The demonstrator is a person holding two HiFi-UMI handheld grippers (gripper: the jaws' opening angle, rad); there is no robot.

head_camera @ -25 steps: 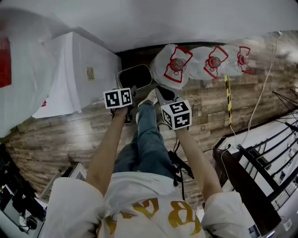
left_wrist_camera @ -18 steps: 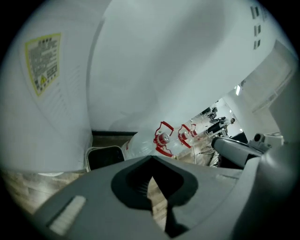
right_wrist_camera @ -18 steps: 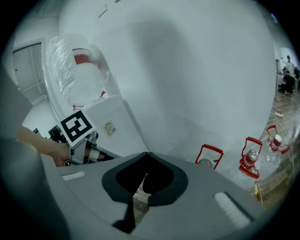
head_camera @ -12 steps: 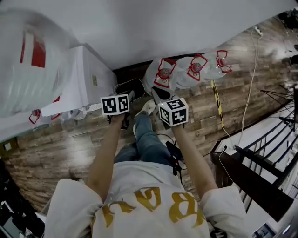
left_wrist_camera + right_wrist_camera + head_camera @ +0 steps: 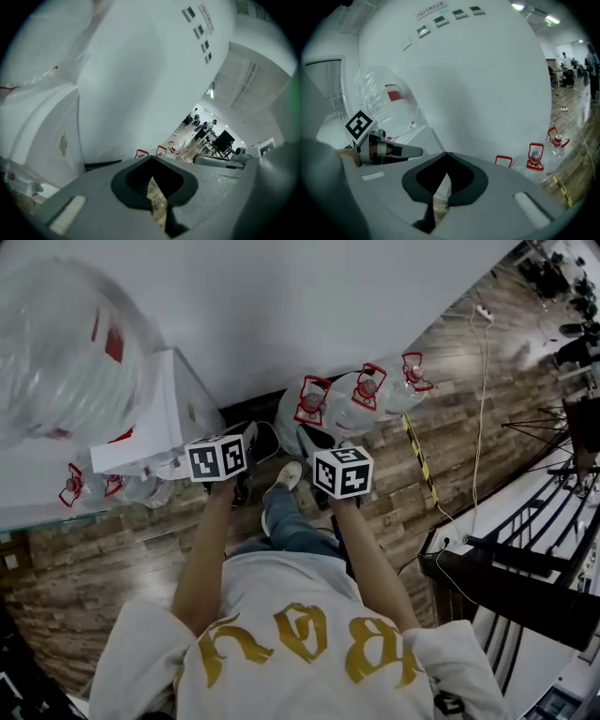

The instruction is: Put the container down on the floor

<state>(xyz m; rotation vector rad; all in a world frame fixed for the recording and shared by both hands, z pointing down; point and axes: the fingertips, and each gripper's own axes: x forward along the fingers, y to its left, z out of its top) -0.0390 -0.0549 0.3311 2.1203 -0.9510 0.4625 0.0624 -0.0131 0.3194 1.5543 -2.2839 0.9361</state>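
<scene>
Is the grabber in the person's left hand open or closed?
Shut: the grey left gripper shows its jaws meeting at the tips in its own view, holding nothing.

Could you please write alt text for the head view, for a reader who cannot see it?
Seen from above, a person in a white shirt holds the left gripper and the right gripper forward over a wooden floor, close to a white wall. Clear water bottles with red handles sit at the wall's foot.
</scene>
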